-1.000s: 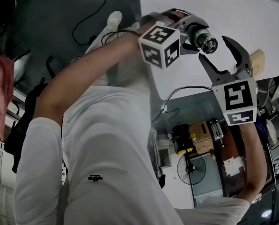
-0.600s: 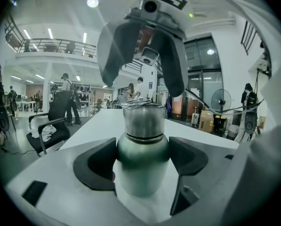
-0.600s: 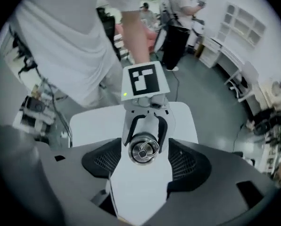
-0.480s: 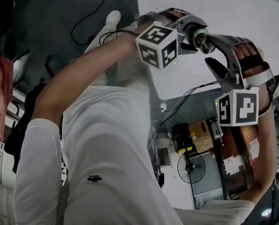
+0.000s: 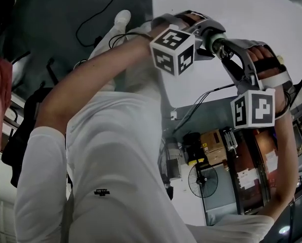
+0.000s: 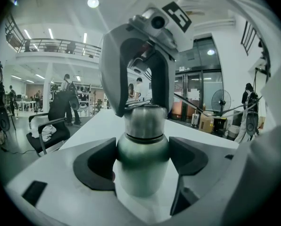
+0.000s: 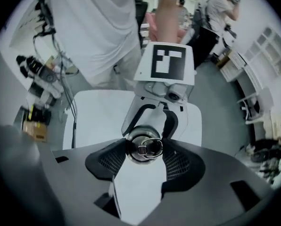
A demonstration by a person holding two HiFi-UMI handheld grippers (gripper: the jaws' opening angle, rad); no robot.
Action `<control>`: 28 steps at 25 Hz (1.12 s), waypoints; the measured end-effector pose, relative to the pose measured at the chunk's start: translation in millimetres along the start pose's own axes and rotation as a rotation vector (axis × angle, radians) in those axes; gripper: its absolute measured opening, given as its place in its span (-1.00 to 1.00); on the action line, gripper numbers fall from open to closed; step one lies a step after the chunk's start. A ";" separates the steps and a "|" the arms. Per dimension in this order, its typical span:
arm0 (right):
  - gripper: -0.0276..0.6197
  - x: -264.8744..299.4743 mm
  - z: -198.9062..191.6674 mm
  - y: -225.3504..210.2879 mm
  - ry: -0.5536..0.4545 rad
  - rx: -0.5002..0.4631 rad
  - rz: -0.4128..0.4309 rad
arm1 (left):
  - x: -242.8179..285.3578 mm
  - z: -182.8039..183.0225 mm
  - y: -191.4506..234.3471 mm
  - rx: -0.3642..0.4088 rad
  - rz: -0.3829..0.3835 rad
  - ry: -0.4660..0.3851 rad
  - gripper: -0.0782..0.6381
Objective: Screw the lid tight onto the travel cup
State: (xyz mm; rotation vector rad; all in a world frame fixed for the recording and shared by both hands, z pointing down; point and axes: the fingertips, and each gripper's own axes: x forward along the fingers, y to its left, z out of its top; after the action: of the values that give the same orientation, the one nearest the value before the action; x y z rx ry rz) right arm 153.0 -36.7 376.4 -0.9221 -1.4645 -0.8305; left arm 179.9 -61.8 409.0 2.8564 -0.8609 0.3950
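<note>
In the left gripper view we see the left claw (image 6: 141, 161) pinching the steel cup (image 6: 143, 171) by its rounded body, a dark pad tight against each side. The lid (image 6: 144, 119) sits on the cup's neck above a dark seam. That view also shows the right claw (image 6: 139, 109) arching down over the lid from above, one grey finger on each side of it. It does not show the lid's top face. We get that only from the right gripper view, which looks straight down onto the top with its small metal ring. There the right claw's jaws have just been closing, and their ribbed pads (image 7: 113, 160) sit against the lid's two sides with the lid between them. The same view shows the white bench (image 7: 95, 112) lying under the cup. The head view hides nearly all of the cup behind the two claws. It does show them meeting in the air over the bench, along with both marker cubes (image 5: 172, 50) and the hand (image 5: 270, 67) around the right claw.
</note>
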 end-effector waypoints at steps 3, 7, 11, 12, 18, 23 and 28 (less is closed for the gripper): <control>-0.18 -1.4 -2.9 -3.8 -0.030 0.216 -0.010 | 1.5 0.8 -0.1 0.000 0.000 -0.002 0.16; -0.18 -1.5 -5.6 -8.7 -0.032 0.444 -0.040 | 1.8 1.1 0.5 0.001 0.000 -0.004 0.16; -0.18 -0.9 -10.0 -11.9 -0.042 0.763 -0.069 | 1.9 0.8 1.1 0.003 0.003 -0.001 0.16; -0.18 -0.5 -11.5 -12.3 -0.037 0.867 -0.076 | 2.0 0.6 1.0 0.003 0.004 0.000 0.16; -0.14 0.8 -15.4 -10.9 -0.044 1.148 -0.092 | 2.5 0.6 0.1 0.002 0.002 0.005 0.16; 0.01 -5.8 -15.2 -15.1 -0.060 1.036 -0.111 | 2.6 1.6 0.5 0.002 -0.001 0.001 0.16; 0.02 -21.3 -0.3 -23.5 -0.071 0.764 -0.094 | 1.3 1.0 0.5 0.002 -0.001 0.001 0.16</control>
State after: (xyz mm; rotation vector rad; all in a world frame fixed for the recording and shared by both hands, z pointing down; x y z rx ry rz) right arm 132.7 -49.1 355.4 -0.3066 -1.7072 -0.2469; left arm 180.8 -63.1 408.5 2.8579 -0.8596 0.3968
